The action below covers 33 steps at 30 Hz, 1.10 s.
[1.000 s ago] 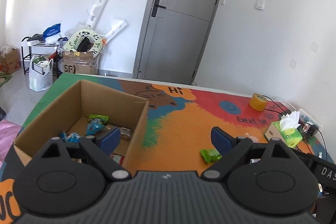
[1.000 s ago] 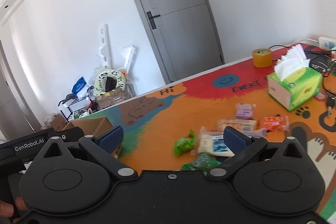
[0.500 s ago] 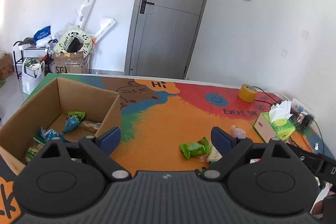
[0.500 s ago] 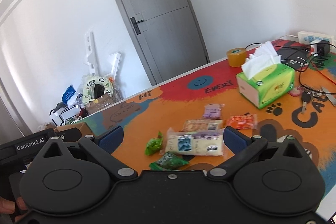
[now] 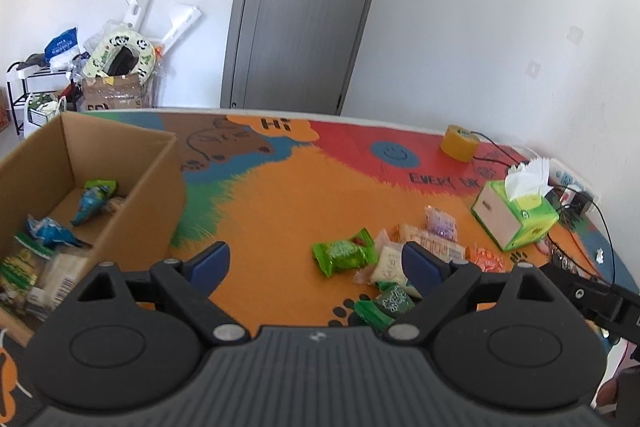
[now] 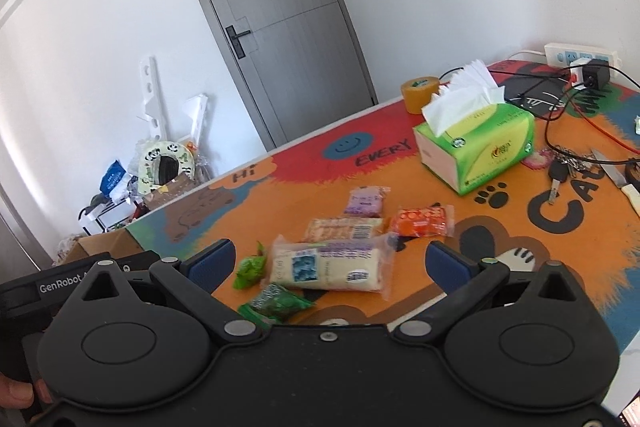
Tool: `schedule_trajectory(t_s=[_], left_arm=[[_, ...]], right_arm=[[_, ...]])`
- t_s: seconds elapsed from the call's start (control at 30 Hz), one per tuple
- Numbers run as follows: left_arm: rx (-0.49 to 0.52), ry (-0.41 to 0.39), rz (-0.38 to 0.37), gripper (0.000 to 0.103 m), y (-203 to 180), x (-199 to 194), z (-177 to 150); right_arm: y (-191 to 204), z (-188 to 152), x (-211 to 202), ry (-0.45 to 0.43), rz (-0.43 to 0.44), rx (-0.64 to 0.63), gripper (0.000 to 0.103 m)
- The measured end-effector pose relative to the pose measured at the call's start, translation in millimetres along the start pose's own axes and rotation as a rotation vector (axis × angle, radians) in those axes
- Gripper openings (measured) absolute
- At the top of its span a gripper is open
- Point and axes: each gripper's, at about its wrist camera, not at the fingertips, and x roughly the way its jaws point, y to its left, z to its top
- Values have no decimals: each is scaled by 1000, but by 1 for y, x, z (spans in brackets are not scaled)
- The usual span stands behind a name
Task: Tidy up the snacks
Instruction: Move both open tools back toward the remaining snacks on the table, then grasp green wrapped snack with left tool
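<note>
Snacks (image 6: 326, 265) on mat, ahead between spread right jaws

A cardboard box (image 5: 120, 187) holding several packets sits at the table's (image 5: 280, 203) left side; loose snack packets (image 6: 328, 263) cluster right of it, with a tissue box (image 6: 480, 151) beyond them and a tape roll (image 6: 420, 93) behind that.

white walls, a grey door (image 5: 304, 7), and clutter on a black rack (image 5: 24, 83) in daylight.
</note>
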Motion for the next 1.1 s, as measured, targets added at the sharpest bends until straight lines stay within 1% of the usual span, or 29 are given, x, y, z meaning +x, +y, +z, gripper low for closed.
schedule_trajectory(t_s=[0.2,0.43,0.7,0.83,0.9,0.93,0.97,1.0,1.1], left_arm=[[22,23,-17,92,-14,15,-7],[46,69,-40,90,-29,39,-17],[75,132,-59,90,-43,64,-30],[88,136,-52,89,-49,75,-37],[93,144,-42,86,-51,82,-40],[90,152,-39,83,-52,85,-42],[85,160,-41,78,-52,87,-43],[79,166,-41,75,-52,90,-45],[80,136,-32,60,-53,92,-48]], right_arm=[[-15,-2,7,19,4,15,103],[-31,-5,18,38,13,40,103],[-45,-5,28,52,-3,62,103],[-47,-8,31,60,-16,59,103],[-47,-10,32,64,-19,48,103],[-47,-11,32,68,-20,45,103],[-47,-11,33,70,-20,44,103],[-48,-12,33,71,-21,45,103],[-52,-12,35,73,-20,56,103]])
